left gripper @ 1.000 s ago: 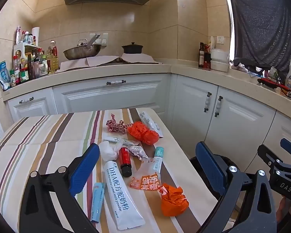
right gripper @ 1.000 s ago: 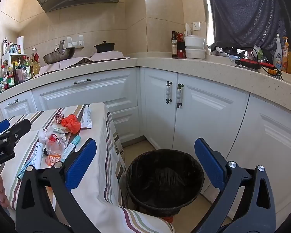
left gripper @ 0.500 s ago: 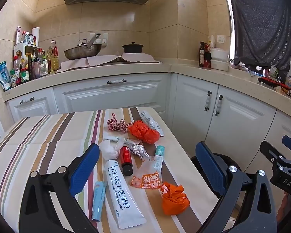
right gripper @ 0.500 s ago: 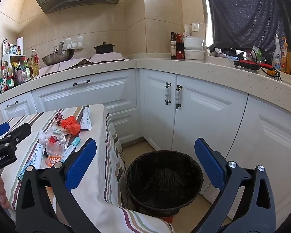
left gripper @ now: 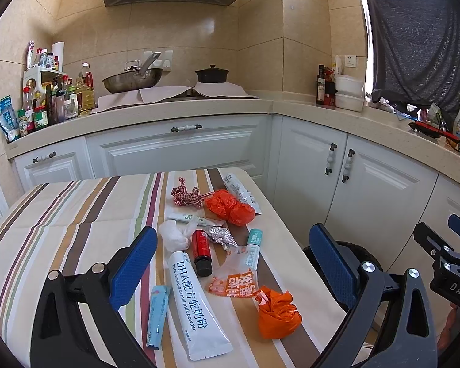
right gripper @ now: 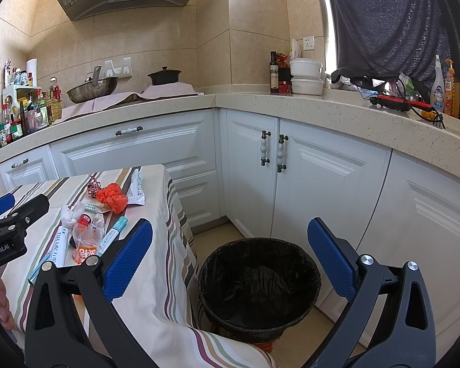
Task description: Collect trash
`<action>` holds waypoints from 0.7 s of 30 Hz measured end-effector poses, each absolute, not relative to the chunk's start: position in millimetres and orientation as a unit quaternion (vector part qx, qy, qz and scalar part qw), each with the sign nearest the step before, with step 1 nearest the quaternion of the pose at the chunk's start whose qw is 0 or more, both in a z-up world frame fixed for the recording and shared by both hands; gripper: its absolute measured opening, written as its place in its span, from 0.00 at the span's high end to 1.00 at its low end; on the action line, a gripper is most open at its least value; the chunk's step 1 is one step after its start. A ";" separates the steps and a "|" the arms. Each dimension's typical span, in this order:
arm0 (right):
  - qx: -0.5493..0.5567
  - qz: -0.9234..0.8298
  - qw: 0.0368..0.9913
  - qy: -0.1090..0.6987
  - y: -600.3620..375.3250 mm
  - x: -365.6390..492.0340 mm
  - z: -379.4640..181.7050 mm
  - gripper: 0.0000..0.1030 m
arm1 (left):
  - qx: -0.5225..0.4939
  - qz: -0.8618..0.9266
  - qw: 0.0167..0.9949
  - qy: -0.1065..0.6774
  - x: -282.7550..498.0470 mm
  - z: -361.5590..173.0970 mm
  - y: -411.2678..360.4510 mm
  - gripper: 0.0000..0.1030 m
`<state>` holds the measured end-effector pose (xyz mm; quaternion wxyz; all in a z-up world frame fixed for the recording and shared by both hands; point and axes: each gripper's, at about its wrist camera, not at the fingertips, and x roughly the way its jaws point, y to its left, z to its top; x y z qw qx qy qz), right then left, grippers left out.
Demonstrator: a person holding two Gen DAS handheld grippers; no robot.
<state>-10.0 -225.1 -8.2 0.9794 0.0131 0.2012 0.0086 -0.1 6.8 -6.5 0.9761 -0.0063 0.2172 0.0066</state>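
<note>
Trash lies scattered on the striped tablecloth (left gripper: 61,214): a white milk-powder tube (left gripper: 196,303), a small red bottle (left gripper: 201,253), a blue sachet (left gripper: 157,316), an orange printed wrapper (left gripper: 234,282), a crumpled orange bag (left gripper: 277,311), a second orange bag (left gripper: 230,207), white tissue (left gripper: 174,234), foil (left gripper: 220,235) and a checked ribbon (left gripper: 185,196). My left gripper (left gripper: 233,263) hovers open above this pile, holding nothing. My right gripper (right gripper: 230,260) stands open above the floor, over the black-lined bin (right gripper: 259,282) beside the table (right gripper: 156,276).
White cabinets (left gripper: 174,147) and a beige counter wrap around the back and right. A wok (left gripper: 132,79), a black pot (left gripper: 211,75) and bottles (left gripper: 46,101) sit on the counter. The bin rim (left gripper: 362,256) shows past the table's right edge.
The left gripper has drifted slightly, with the trash sliding a little lower in its view. The right gripper's view is nearly unchanged. Both stay open.
</note>
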 end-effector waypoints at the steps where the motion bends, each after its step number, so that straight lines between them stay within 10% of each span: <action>1: 0.013 0.009 0.979 0.201 -225.0 -9.9 -8.4 0.04 | -0.006 0.007 0.976 0.217 -0.4 -6.7 7.1 0.06; 21: 0.013 0.010 0.979 0.203 -224.8 -9.1 -9.9 0.04 | -0.009 0.010 0.975 0.222 1.8 -9.8 7.4 0.06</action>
